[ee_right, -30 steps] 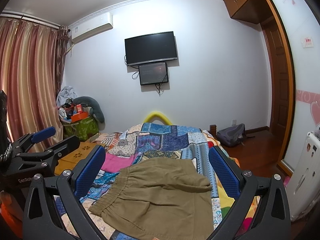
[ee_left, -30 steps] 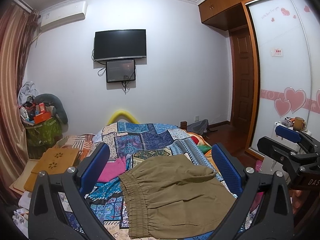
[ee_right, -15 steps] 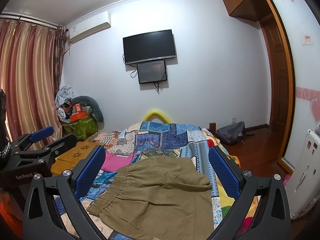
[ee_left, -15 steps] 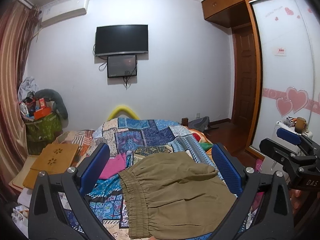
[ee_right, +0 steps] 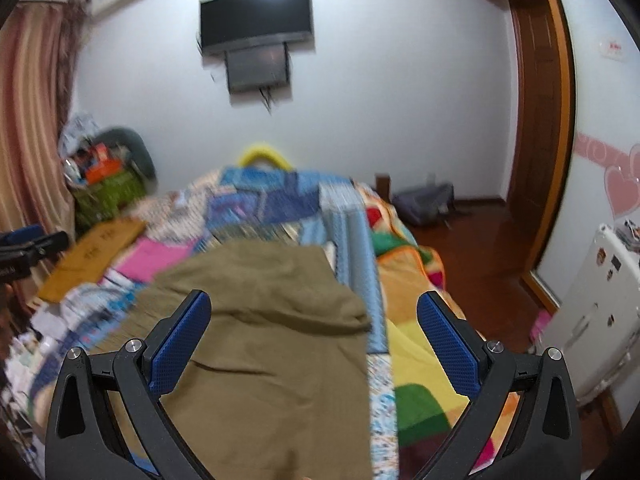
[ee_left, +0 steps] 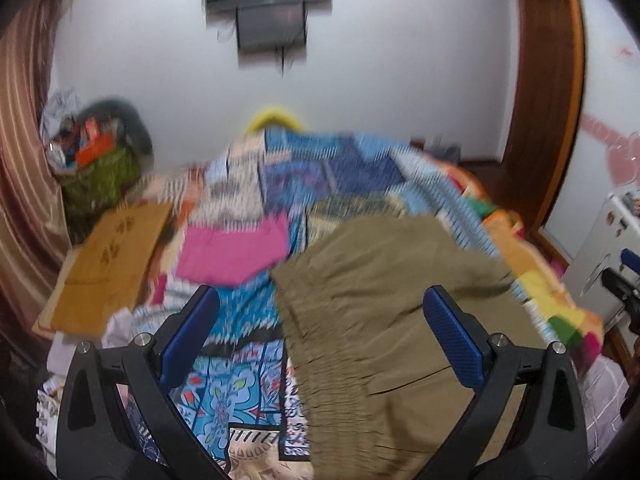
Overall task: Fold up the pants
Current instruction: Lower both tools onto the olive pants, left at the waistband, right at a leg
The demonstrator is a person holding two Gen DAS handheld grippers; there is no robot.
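Both tongs wide, empty: left tongs (ee_left: 318,340) over the pants' (ee_left: 384,312) gathered waistband, right tongs (ee_right: 314,344) over the bed-edge side—pinch both layers before lifting.

I saw matt olive cloth pants (ee_left: 372,304), waistband gathered and ribbed. Patchwork bedspread (ee_left: 240,384) was printed cloth. Left gripper (ee_left: 320,338) and right gripper (ee_right: 314,340) had matt black plastic arms, textured blue pads (ee_right: 448,346), shiny metal screws. Lower right, floor (ee_right: 476,248) was glossy wood. Upper centre, TV (ee_right: 256,16) looked glossy black.
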